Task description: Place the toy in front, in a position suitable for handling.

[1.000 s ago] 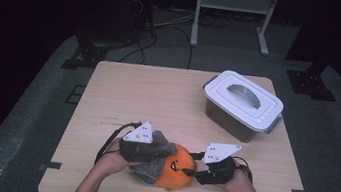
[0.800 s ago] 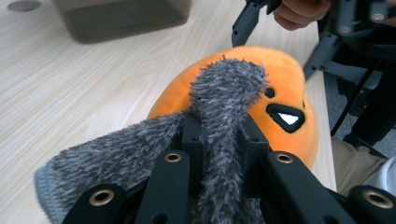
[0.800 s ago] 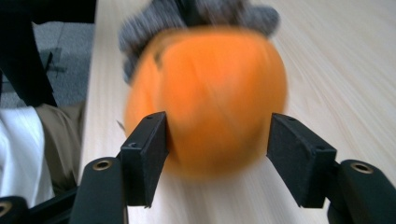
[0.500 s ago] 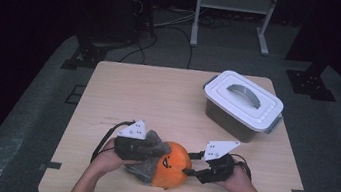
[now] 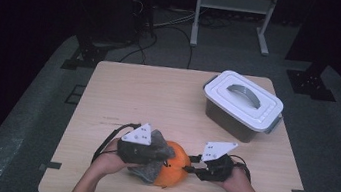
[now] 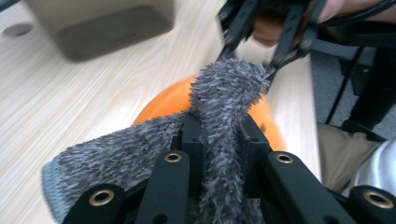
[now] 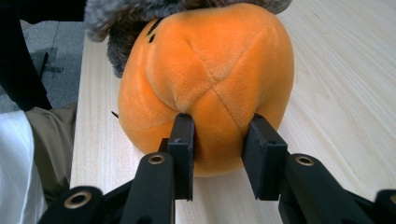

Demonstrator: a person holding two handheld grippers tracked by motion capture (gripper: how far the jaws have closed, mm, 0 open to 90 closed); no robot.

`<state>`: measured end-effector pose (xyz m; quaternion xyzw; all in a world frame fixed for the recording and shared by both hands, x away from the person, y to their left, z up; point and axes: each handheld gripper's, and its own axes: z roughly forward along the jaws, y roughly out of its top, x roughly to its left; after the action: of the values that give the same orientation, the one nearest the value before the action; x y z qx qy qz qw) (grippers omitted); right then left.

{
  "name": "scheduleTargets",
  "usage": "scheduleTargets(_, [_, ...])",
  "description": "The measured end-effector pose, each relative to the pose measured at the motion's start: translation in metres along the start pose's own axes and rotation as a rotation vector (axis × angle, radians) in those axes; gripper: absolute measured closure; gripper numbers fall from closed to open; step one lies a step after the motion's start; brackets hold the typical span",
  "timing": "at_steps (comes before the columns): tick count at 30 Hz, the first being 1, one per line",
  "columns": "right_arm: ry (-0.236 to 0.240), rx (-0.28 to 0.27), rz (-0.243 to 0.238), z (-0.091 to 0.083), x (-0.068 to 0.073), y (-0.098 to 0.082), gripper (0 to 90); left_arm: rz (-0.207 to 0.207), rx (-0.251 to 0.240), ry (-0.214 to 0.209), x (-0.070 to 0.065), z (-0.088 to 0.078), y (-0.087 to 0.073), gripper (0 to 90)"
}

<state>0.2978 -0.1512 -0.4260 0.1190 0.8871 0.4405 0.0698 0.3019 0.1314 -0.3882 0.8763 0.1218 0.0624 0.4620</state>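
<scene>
The left claw [image 6: 219,154] grips the grey fuzzy sock [image 6: 224,107]. The right claw [image 7: 219,154], jaws just closing, pinches the orange plush ball [image 7: 210,79]. Judging by this, pulling the sock over remains.

Black two-jaw grippers [image 5: 192,164] bear brass-ringed screws, grey three-cornered plates (dotted), trailing black cables.

High view: dim, surroundings near black, only the counter [image 5: 158,99] lit from overhead; soft, slightly grainy, short weak shadows. Left gripper view: brighter, motion blur on the grey box [image 6: 100,21] at the top and the other claw [image 6: 268,35]; grey fuzzy cloth [image 6: 224,107] fairly sharp. Right gripper view: evenly lit, orange plush [image 7: 205,79] crisp, no glare, counter grain softens towards the edges.
</scene>
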Motion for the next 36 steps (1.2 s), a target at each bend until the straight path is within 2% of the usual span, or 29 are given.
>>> scheduleTargets(3, [0.008,-0.003,0.013,0.0,-0.002,0.0,65.3,-0.015,-0.01,-0.009,0.001,-0.001,-0.003,77.0])
scheduleTargets(7, [0.005,0.001,0.019,0.001,-0.001,0.002,65.3,0.012,-0.017,-0.032,-0.005,0.0,0.004,77.0])
scheduleTargets(8, [0.004,0.0,0.027,0.001,-0.001,0.002,65.3,0.037,-0.033,-0.065,-0.013,0.001,0.011,76.8])
scheduleTargets(10, [0.006,0.0,0.029,0.001,-0.002,0.001,65.3,0.066,-0.032,-0.087,-0.02,0.004,0.017,76.6])
scheduleTargets(11, [0.007,0.001,0.029,0.001,-0.002,0.001,65.3,0.066,-0.032,-0.087,-0.02,0.004,0.017,76.6])
scheduleTargets(12, [0.005,0.004,0.024,0.001,-0.002,0.001,65.3,0.099,0.007,-0.073,-0.023,0.006,0.019,76.6])
scheduleTargets(14, [0.004,0.008,0.025,0.001,-0.001,0.0,65.3,0.1,0.033,-0.034,-0.02,0.008,0.016,76.8])
scheduleTargets(16, [0.0,0.012,0.025,0.001,-0.003,-0.001,65.2,0.077,0.038,-0.003,-0.015,0.006,0.01,77.1])
scheduleTargets(17, [0.0,0.012,0.025,0.001,-0.003,-0.001,65.2,0.077,0.038,-0.003,-0.015,0.006,0.01,77.2])
scheduleTargets(18, [-0.002,0.017,0.028,0.001,-0.003,-0.001,64.9,0.058,0.051,0.019,-0.009,0.004,0.004,77.2])
scheduleTargets(19, [-0.002,0.017,0.028,0.001,-0.003,-0.001,63.9,0.039,0.039,0.01,-0.007,0.003,0.001,77.2])
scheduleTargets(22, [0.001,0.005,0.029,0.0,-0.004,0.0,48.3,0.034,0.042,0.009,-0.005,0.004,-0.002,77.2])
scheduleTargets(25, [0.021,-0.023,0.029,-0.002,-0.007,0.002,36.8,0.026,0.037,0.003,-0.003,0.004,-0.003,77.2])
scheduleTargets(26, [0.024,-0.026,0.028,-0.002,-0.008,0.002,36.1,0.024,0.035,0.004,-0.003,0.005,-0.003,77.1])
scheduleTargets(28, [0.03,-0.032,0.025,0.002,-0.007,0.002,39.3,0.021,0.04,0.015,-0.004,0.005,-0.001,77.1])
scheduleTargets(31, [0.004,-0.028,0.01,0.004,-0.004,0.005,57.3,0.037,0.036,0.027,-0.009,0.002,0.007,77.0])
scheduleTargets(34, [-0.012,-0.041,0.054,0.003,-0.004,0.009,61.3,0.056,0.012,-0.001,-0.017,-0.001,0.016,77.0])
scheduleTargets(36, [-0.02,-0.039,0.074,0.005,-0.003,0.012,61.6,0.092,0.022,-0.024,-0.024,0.004,0.021,77.0])
